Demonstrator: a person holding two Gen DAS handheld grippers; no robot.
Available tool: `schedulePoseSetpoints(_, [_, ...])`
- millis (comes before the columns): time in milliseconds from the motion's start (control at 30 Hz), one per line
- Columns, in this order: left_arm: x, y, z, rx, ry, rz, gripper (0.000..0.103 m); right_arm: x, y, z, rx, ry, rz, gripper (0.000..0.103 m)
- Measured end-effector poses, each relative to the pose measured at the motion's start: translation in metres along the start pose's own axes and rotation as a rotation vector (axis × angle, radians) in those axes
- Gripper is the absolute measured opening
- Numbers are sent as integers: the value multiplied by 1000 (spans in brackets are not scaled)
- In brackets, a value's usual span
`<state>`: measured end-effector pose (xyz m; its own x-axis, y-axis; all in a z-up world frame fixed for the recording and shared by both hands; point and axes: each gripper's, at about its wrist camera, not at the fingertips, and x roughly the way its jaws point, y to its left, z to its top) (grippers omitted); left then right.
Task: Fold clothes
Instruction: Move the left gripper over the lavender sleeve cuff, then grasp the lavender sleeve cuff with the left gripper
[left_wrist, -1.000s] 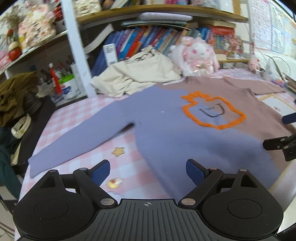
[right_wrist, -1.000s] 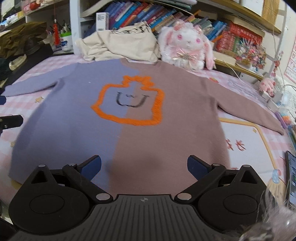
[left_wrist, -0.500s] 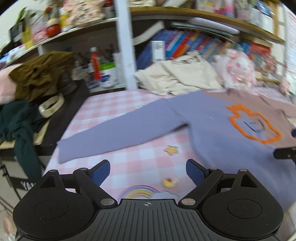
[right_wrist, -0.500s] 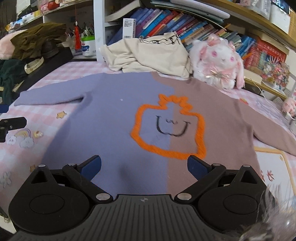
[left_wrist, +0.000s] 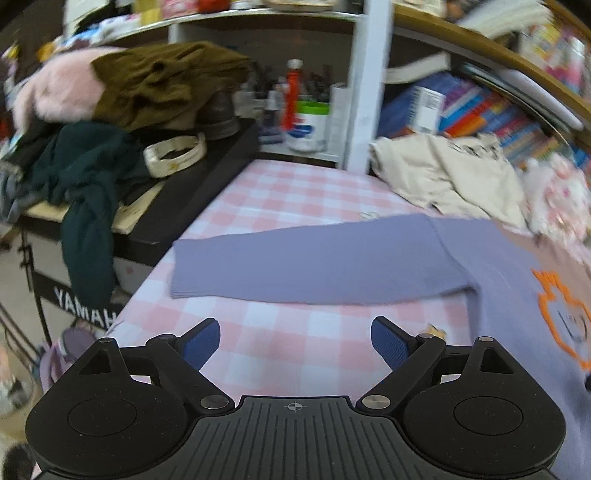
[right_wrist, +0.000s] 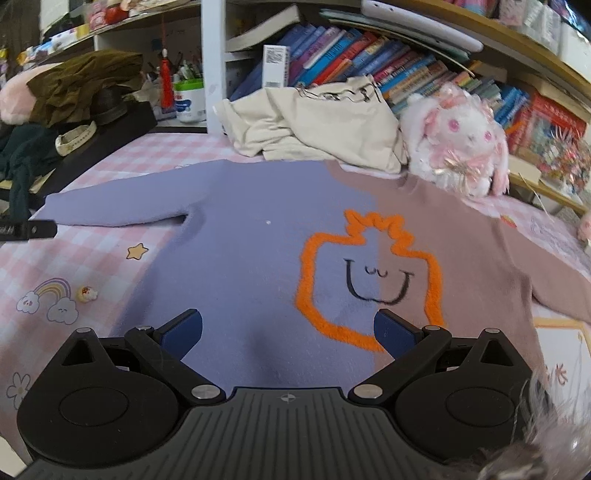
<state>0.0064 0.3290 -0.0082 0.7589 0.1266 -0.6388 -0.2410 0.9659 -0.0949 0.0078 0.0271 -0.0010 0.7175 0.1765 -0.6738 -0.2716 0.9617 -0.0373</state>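
Note:
A sweater (right_wrist: 258, 258), lilac on its left half and dusty pink on its right, lies flat and face up on the pink checked cloth (left_wrist: 280, 192), with an orange-outlined smiling face (right_wrist: 369, 280) on the chest. Its lilac sleeve (left_wrist: 303, 269) stretches out to the left, cuff near the table's edge. My left gripper (left_wrist: 295, 343) hovers open just short of that sleeve, nothing between its fingers. My right gripper (right_wrist: 288, 332) hangs open above the sweater's lower front, holding nothing. The left gripper's tip (right_wrist: 27, 229) shows at the left edge of the right wrist view.
A crumpled cream garment (right_wrist: 317, 122) and a white plush rabbit (right_wrist: 458, 147) lie behind the sweater's collar. Bookshelves (right_wrist: 369, 66) rise at the back. Left of the table stands a black keyboard (left_wrist: 155, 206) piled with dark green, olive and pink clothes (left_wrist: 110, 122).
The left gripper has swung left, from over the sweater's body to the lilac sleeve, and rolled. The right gripper has shifted left over the sweater's front. Both have stayed open.

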Motion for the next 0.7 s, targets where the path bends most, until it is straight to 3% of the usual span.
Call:
schedulePoseSetpoints(100, [8, 13, 6, -84, -10, 21, 89, 1, 0, 3, -10, -10, 0, 100])
schedulePoseSetpoints(200, [22, 29, 14, -154, -15, 61, 79, 4, -3, 5, -5, -7, -2, 100])
schedulePoseSetpoints(267, [32, 39, 19, -185, -11, 94, 70, 5, -5, 5, -2, -3, -3, 100])
schedulePoseSetpoints(433, [50, 57, 28, -232, -2, 148, 65, 7, -7, 5, -7, 4, -6, 100])
schedulePoseSetpoints(567, [61, 69, 26, -315, 21, 125, 41, 7, -9, 4, -3, 11, -9, 100])
schedulePoseSetpoints(633, [62, 70, 25, -354, 7, 106, 39, 7, -10, 3, 2, 14, -11, 100])
schedulePoseSetpoints(700, [63, 72, 23, -417, 1, 26, 39, 7, -11, 2, 8, 16, -13, 100])
